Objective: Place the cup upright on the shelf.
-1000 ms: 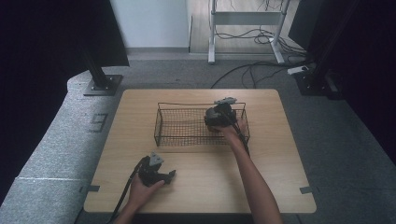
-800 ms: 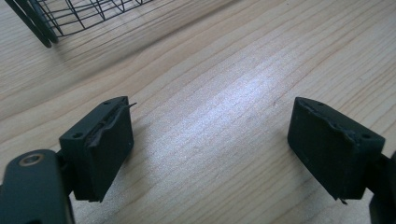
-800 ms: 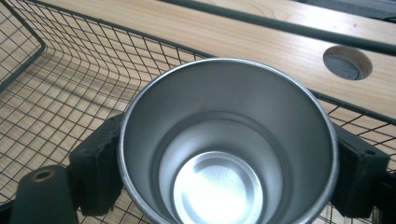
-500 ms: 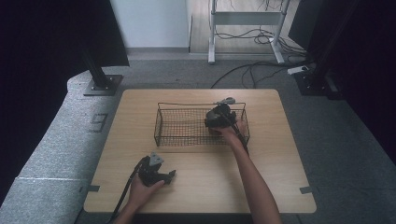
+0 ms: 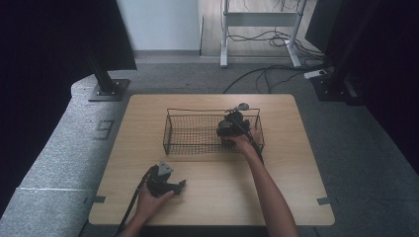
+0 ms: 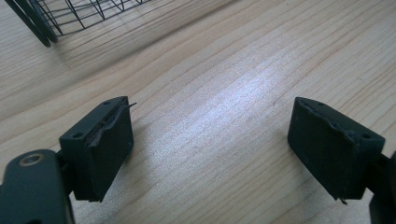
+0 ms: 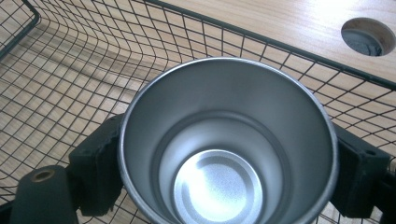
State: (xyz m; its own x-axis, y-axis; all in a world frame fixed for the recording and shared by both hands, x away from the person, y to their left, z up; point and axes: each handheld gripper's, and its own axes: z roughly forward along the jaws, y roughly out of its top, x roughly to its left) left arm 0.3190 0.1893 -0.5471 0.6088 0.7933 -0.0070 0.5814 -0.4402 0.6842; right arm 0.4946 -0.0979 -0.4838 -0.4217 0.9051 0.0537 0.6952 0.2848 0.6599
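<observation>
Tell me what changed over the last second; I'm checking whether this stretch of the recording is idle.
Nothing visibly changed: the right tongs stay in the wire basket, shut on the metal cup, and the left tongs stay open, low over the table.

Pale wood-grain surface [image 6: 224,93] with a soft sheen, thin black wire-mesh basket [image 7: 70,60], smooth brushed-metal cup [image 7: 229,149] shiny on its inner base, matt black plastic left claw [image 6: 210,144] with worn pad edges
</observation>
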